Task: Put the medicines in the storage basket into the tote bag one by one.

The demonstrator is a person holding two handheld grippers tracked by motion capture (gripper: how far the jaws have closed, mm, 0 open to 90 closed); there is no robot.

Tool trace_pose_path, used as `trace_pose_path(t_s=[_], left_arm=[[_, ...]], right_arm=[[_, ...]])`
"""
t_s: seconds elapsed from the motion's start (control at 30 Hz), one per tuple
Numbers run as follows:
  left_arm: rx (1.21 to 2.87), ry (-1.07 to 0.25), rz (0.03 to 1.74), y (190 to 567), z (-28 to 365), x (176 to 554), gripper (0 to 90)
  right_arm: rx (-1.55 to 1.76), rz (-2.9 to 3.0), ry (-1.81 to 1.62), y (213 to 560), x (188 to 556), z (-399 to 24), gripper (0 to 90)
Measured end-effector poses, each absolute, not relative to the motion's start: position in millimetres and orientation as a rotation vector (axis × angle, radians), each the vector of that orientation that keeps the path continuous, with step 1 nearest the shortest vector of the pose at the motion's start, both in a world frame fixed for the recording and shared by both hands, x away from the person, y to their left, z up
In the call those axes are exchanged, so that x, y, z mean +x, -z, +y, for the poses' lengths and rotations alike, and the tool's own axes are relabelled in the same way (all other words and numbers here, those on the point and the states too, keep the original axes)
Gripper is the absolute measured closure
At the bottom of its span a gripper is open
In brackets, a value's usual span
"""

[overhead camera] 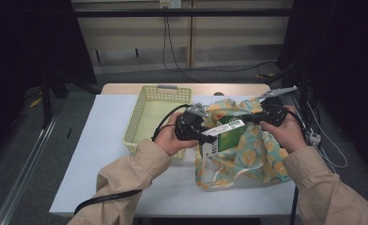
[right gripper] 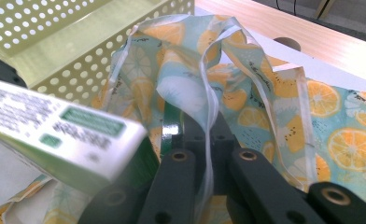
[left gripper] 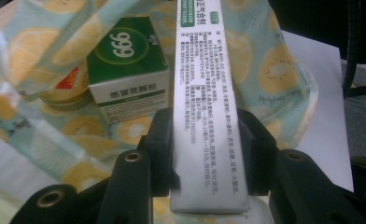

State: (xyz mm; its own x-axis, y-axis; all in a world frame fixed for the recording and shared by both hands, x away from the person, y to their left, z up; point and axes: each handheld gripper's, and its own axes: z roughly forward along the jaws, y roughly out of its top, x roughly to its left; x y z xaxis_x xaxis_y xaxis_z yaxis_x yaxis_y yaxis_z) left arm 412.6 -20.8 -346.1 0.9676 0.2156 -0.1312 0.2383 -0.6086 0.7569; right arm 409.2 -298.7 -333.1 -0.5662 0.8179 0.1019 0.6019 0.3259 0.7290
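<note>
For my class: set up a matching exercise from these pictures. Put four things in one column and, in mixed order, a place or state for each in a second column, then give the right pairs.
Things:
1. long white and green box
2. bag with the citrus print
3. basket
4. green 999 box

Places or states:
A. pale yellow, perforated, standing on the table
B. clamped between the left gripper's jaws
C. lying inside the opened bag
D. edge pinched by the right gripper

Pairs: 1-B, 2-D, 3-A, 4-C
</note>
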Motion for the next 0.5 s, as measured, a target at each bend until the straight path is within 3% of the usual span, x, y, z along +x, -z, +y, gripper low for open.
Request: trace_pose_path(t_s=[0.5], left_arm=[[2.278, 0.032, 0.315, 366, -52, 408, 62.6]], right_arm=[[1.266, 2.315, -1.081, 330, 407, -295, 89.9]])
